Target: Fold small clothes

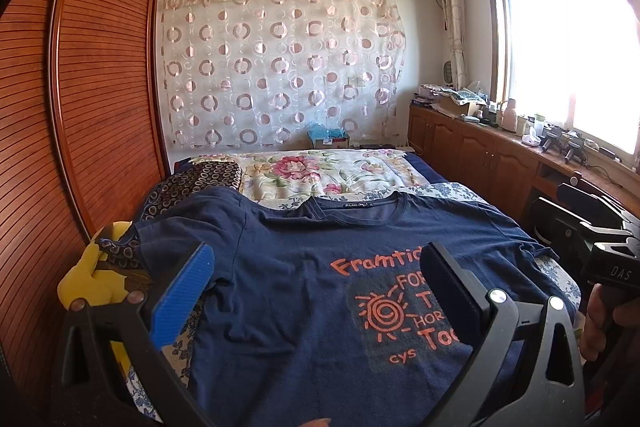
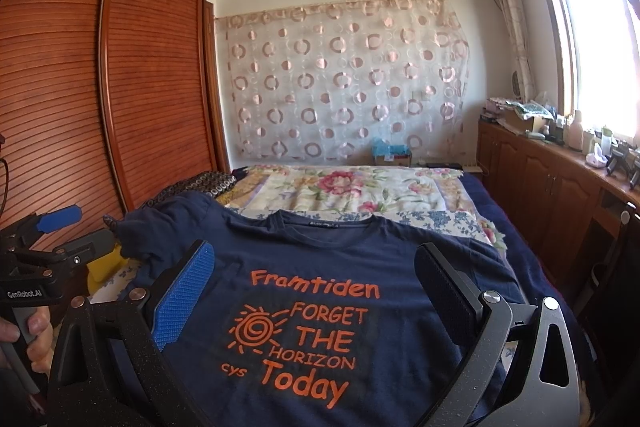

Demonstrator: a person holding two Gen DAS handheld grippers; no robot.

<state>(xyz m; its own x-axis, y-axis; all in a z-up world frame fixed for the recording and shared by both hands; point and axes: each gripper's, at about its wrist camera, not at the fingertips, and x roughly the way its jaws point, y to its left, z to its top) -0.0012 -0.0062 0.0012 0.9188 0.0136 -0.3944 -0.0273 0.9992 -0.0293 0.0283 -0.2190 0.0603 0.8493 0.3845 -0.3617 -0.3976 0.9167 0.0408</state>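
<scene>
Trouble could come from the left sleeve, bunched at mid-left; the navy T-shirt (image 2: 312, 307) lies flat on the bed (image 2: 492, 203), under the wide-open, empty left gripper (image 1: 316, 283) and right gripper (image 2: 316, 287).

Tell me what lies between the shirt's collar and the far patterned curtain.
Beyond the navy T-shirt collar, the right wrist view shows a floral quilt, then a blue-topped box.
</scene>
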